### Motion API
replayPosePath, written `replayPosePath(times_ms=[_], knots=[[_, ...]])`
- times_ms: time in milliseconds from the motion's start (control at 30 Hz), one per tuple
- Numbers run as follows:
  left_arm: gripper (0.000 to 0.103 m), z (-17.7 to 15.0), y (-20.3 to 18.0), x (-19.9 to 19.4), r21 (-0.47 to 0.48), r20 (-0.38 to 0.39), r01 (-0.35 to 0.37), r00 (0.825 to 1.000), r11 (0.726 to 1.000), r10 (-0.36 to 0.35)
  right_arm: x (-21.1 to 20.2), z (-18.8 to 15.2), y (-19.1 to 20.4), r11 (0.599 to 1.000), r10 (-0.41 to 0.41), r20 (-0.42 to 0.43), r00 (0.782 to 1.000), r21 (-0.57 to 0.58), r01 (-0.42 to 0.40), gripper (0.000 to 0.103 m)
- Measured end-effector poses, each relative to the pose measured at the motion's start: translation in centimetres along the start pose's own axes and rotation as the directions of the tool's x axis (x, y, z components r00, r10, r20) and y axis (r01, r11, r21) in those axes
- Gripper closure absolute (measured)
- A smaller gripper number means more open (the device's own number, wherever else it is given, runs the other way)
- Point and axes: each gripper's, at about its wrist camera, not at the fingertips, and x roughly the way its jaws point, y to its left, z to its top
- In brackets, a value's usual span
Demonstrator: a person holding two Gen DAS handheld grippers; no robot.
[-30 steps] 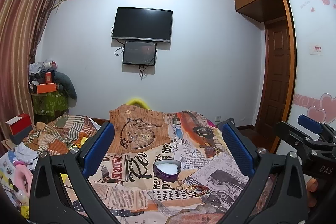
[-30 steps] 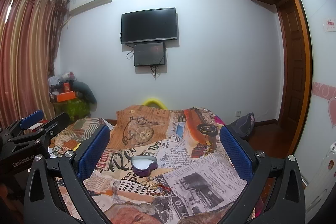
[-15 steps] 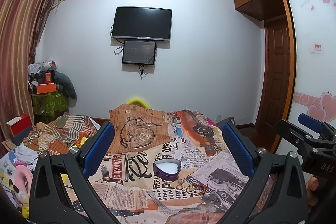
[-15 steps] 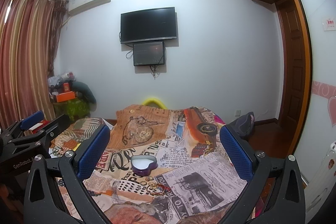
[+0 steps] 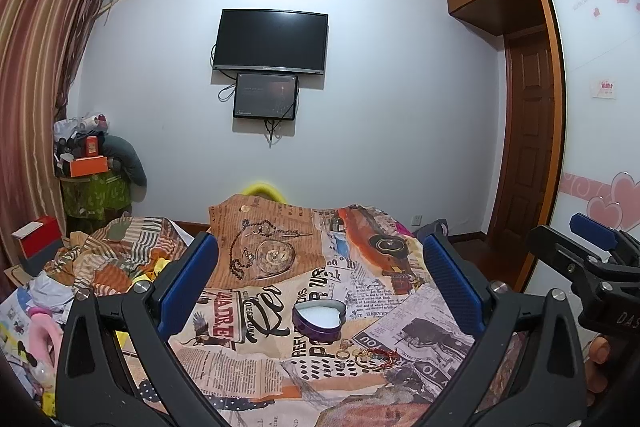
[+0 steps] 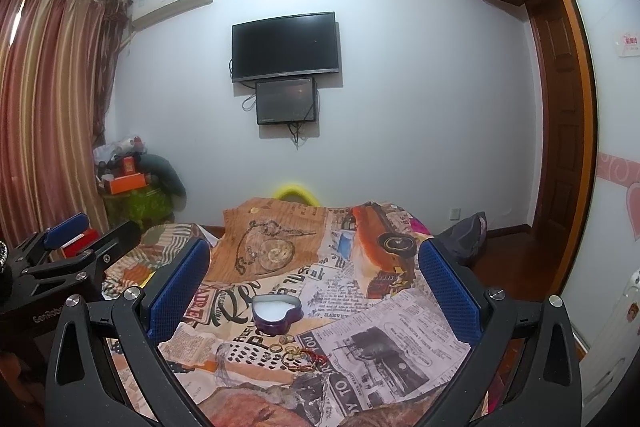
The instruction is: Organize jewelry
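Jewelry [image 5: 370, 354] (rings, bracelets) beside heart-shaped tin [image 5: 319, 317]; both jaws spread.

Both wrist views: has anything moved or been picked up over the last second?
No visible change. The left gripper and right gripper hang open above the bed, holding nothing. The heart-shaped tin stays open on the bedspread, with the rings and bracelets untouched beside it.

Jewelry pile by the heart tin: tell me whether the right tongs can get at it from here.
Probably yes. The right tongs are open and empty, and the jewelry pile lies loose on the bedspread right ahead between them. The heart tin sits just beyond, not in the way, and the left tongs are off to the side.
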Motion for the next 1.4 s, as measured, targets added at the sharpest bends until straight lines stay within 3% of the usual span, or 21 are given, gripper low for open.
replayPosePath(times_ms=[933,1233,1400], knots=[[0.0,-0.1,-0.3,1.1,0.006,-0.024,0.004,1.0,1.0,-0.004,1.0,0.0,-0.1,1.0,0.005,-0.031,1.0,-0.005,-0.005,0.0],[0.0,-1.3,0.0,4.6,0.012,-0.108,-0.008,0.994,1.0,0.009,4.3,-1.7,-1.5,1.0,-0.009,-0.118,0.993,0.019,0.012,0.0],[0.0,-2.7,0.3,8.1,0.023,-0.197,-0.055,0.979,0.998,0.058,6.9,-3.3,-2.7,0.999,-0.033,-0.193,0.981,0.018,0.038,0.0]])
